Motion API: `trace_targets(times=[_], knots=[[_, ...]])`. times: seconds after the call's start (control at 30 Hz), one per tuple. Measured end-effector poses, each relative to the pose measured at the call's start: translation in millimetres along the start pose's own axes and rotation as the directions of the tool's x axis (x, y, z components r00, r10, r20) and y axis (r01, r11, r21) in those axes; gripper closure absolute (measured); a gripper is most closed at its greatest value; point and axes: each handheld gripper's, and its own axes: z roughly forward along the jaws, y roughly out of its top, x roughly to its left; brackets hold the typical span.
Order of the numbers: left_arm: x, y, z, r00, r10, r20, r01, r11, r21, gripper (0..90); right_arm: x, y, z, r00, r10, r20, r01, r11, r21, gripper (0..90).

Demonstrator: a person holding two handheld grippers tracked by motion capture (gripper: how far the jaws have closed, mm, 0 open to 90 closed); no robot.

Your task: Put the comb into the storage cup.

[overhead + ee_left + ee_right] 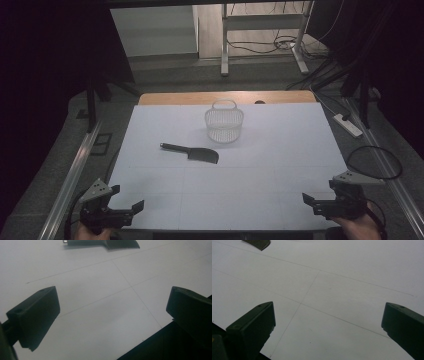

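Nothing started, I'd say. Knife (192,153) lies flat mid-table (300,145), basket (224,124) upright just behind it, toward far edge. Left tongs (127,197) and right tongs (317,196) at near corners, both wide, empty. Pickup and placing remain.

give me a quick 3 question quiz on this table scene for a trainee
1. True or false: the black spatula lies inside the white basket.
2. Multiple choice: how do the jaws of the left gripper and the right gripper stand? A) both open with nothing between them B) both closed on the spatula C) one open, one closed
3. Short answer: in the high view, which lies nearer the person, the spatula or the basket?

Key
1. False: it lies flat on the white table cover, in front of the basket and apart from it.
2. A
3. The spatula.
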Motion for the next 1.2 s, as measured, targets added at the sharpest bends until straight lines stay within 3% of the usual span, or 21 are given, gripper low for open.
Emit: trace_targets(times=[0.2, 0.8, 1.2], knots=[[1.8, -0.3, -0.3, 0.9999, -0.014, 0.008, 0.014, 0.9999, 0.002, 0.0, 3.4, 1.0, 2.0, 0.9993, -0.036, 0.006, 0.036, 0.999, 0.013, 0.0], [2.3, 2.0, 1.8, 0.9996, -0.021, 0.016, 0.021, 0.9996, 0.021, 0.0, 6.6, 1.1, 3.1, 0.9977, -0.066, 0.013, 0.066, 0.997, 0.026, 0.0], [1.7, 7.1, 6.9, 0.9993, -0.004, 0.036, 0.003, 0.9996, 0.028, 0.0, 8.7, 1.3, 4.1, 0.9962, -0.085, 0.023, 0.084, 0.996, 0.035, 0.0]])
